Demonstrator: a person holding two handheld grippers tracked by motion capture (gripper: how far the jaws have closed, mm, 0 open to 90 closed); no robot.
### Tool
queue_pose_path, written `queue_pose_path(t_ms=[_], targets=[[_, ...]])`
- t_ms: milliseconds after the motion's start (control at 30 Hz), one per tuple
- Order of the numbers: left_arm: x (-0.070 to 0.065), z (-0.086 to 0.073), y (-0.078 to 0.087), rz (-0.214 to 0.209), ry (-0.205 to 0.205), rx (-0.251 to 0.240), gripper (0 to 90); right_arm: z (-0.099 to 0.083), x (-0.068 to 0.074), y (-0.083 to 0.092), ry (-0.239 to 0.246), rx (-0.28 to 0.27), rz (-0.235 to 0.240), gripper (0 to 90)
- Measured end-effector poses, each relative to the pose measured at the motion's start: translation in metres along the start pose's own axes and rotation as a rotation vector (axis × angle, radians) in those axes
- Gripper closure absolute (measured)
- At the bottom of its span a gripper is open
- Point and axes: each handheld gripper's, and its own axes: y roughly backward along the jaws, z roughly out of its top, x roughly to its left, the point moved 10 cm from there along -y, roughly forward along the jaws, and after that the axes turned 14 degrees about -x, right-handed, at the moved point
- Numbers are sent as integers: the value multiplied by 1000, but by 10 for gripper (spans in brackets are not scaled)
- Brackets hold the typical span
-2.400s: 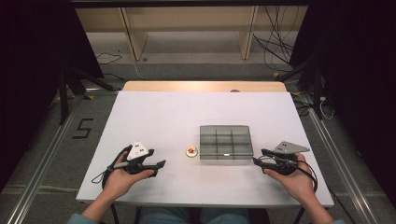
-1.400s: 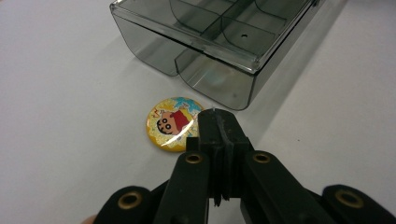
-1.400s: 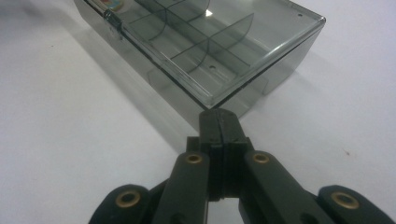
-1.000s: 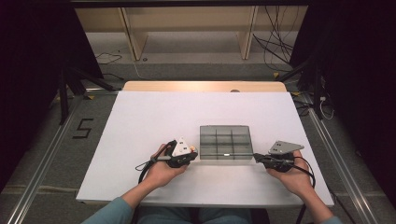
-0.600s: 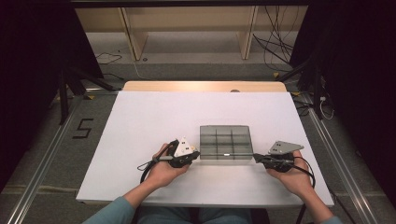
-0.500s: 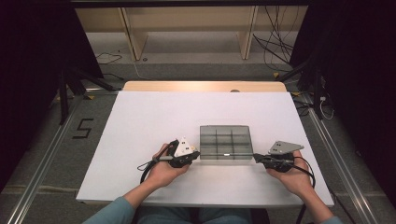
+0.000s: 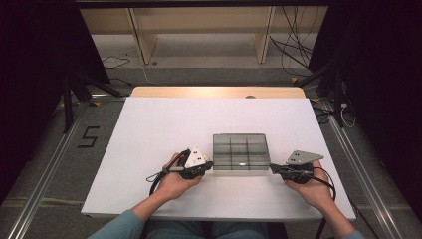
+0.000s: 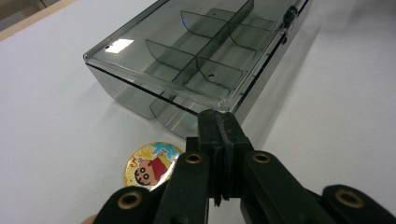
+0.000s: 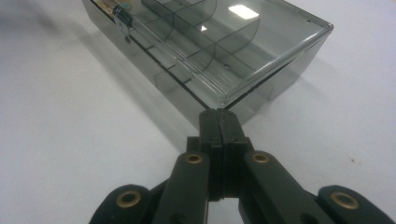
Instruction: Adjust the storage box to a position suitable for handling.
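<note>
Since the first frame my left tool [image 7: 208,165] has crossed to the box [image 7: 241,152]; my right tool [image 7: 274,168] sits much as before. Both tips pressed together, empty, at the box's near corners. Box mid-table [image 7: 159,124], lid shut, long axis left-right, latch side facing me. Badge [image 8: 152,165] beside the left tool.

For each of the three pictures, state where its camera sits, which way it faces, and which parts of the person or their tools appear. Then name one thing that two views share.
High view: above the person's side, facing forward and down on the white table; both forearms, left claw and right claw show.
Left gripper view: rides the left claw, shut, facing a corner of the smoky compartment box, a cartoon badge beside it.
Right gripper view: rides the right claw, shut, at the box's other near corner.
Shared: the box.
</note>
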Motion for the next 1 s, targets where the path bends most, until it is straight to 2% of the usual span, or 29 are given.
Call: queue_pose_path(t_ms=[167,367,400,433,467,833,1000], targets=[[0,1,1,-2,-2,-8,895,8,-2,1,0,-37,-14,900],[0,1,1,-2,-2,-8,895,8,-2,1,0,-37,-14,900],[1,27,-8,47,-21,-101,895,8,-2,1,0,-37,-14,900],[1,27,-8,47,-21,-101,895,8,-2,1,0,-37,-14,900],[1,27,-8,47,-21,-101,895,35,-9,1,-3,-151,-72,900],[2,30,-9,53,-27,-109,895,36,-10,1,-4,-152,-73,900],[5,36,-11,75,-31,-131,895,41,-12,0,-6,-168,-82,900]])
